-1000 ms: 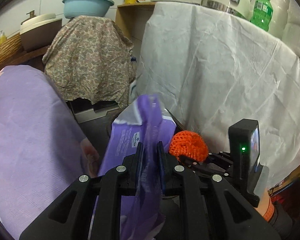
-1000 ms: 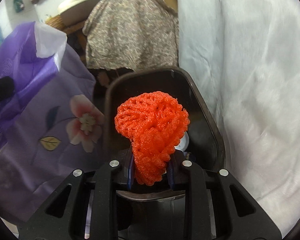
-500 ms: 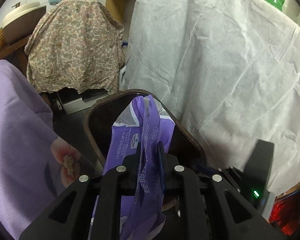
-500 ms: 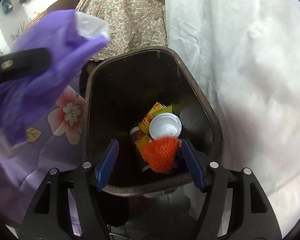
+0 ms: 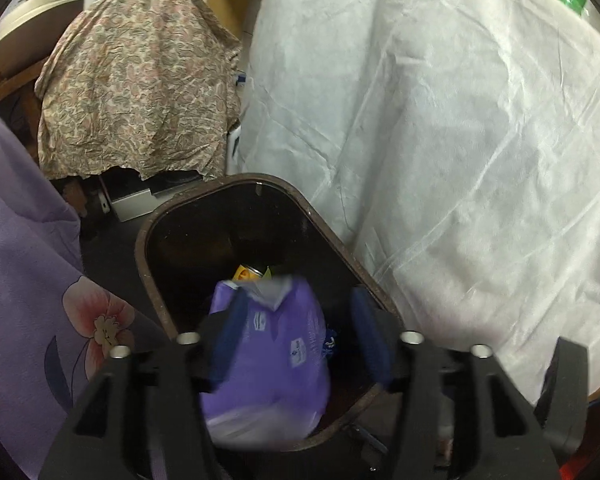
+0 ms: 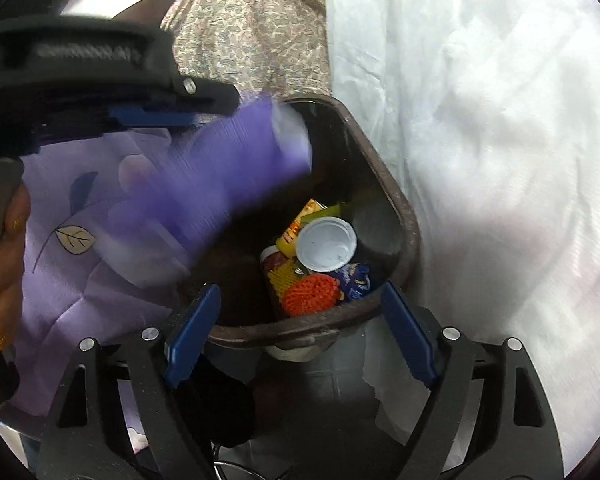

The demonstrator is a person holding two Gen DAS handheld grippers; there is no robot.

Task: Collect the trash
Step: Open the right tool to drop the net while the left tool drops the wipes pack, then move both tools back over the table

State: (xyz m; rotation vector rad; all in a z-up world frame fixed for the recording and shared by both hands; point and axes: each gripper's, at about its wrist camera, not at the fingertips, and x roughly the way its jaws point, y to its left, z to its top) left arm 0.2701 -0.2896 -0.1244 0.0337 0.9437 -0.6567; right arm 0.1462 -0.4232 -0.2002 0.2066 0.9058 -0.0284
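Jaws on my left gripper just opening, purple bag loose between them over bin; right gripper spread wide, empty, orange net binned ahead.

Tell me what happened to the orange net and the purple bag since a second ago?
Both got let go. The right tool opened, and the orange net now lies in the brown bin beside a white lid. The left tool has just been opening too, and the purple bag, blurred, is dropping into the bin. The bin and white cloth stayed put.
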